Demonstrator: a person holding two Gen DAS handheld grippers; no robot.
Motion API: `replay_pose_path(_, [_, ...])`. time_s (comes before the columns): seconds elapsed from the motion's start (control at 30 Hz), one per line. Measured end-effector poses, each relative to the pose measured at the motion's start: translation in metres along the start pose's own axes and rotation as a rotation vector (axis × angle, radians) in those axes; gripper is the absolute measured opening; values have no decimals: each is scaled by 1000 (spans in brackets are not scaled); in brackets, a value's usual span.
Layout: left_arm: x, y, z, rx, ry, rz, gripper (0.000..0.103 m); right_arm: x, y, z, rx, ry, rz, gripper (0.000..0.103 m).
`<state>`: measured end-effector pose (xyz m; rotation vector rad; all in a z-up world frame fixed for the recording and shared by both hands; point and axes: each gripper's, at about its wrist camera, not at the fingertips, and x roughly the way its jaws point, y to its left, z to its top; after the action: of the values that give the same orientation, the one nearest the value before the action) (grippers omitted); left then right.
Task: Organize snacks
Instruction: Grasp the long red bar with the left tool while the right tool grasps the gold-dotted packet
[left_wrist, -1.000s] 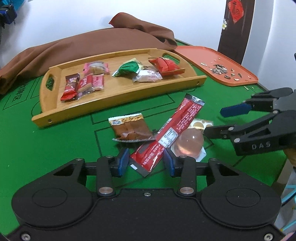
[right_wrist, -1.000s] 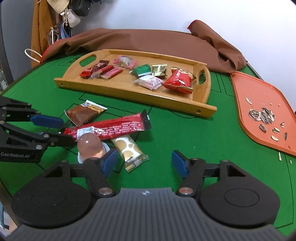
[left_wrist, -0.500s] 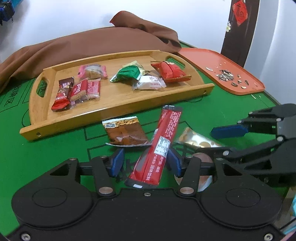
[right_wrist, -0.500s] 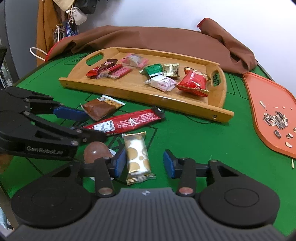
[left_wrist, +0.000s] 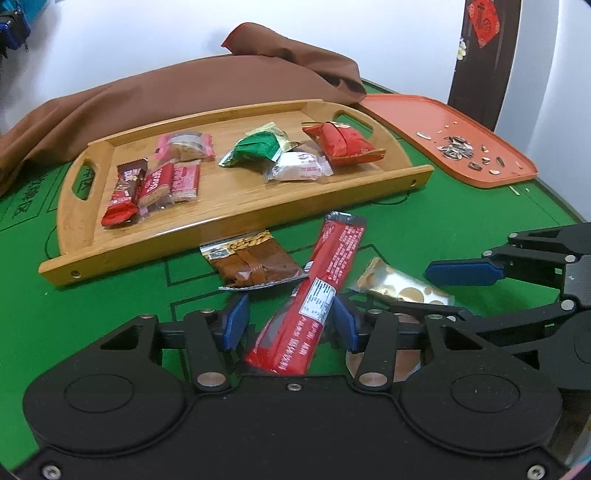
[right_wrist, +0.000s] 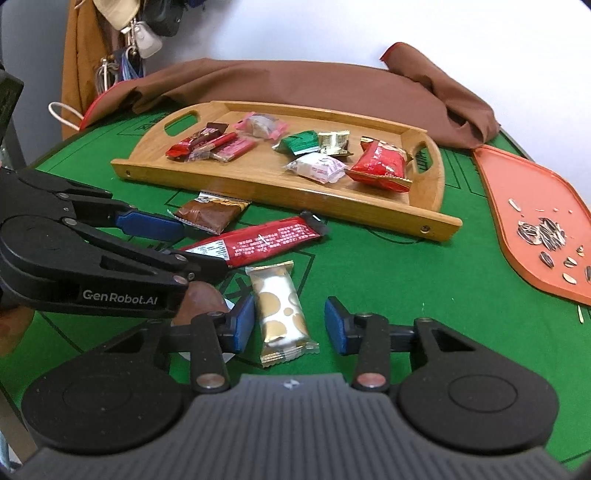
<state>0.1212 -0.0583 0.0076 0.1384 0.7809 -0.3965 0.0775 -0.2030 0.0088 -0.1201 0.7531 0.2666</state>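
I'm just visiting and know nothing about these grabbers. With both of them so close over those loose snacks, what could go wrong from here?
1. The left gripper is closing around the long red snack bar near one end, so the bar may droop or slip.
2. The right gripper, open around the white-and-gold wrapped snack, sits very close to the left one; they could bump.
3. The round brown jelly cup lies under both and might get knocked.

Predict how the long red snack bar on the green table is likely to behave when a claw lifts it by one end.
The long red snack bar looks thin and foil-wrapped, so it is probably light. Gripped at its near end, the far end may droop. Its glossy wrapper could slip between the pads.
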Motion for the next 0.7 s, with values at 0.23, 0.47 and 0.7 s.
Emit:
replay_pose_path(0.23, [-10,3,-8,-10,-9,25,30,-1,-5,-1,54,-15,-11,58])
replay_pose_path(0.47, [-21,10,-15,-45,-4,33,26,-1,5,-1,19,-4,-44,41])
replay_pose_path(0.7, [-14,3,-13,-25,-18,51,35,0,11,5,6,24,-24,33])
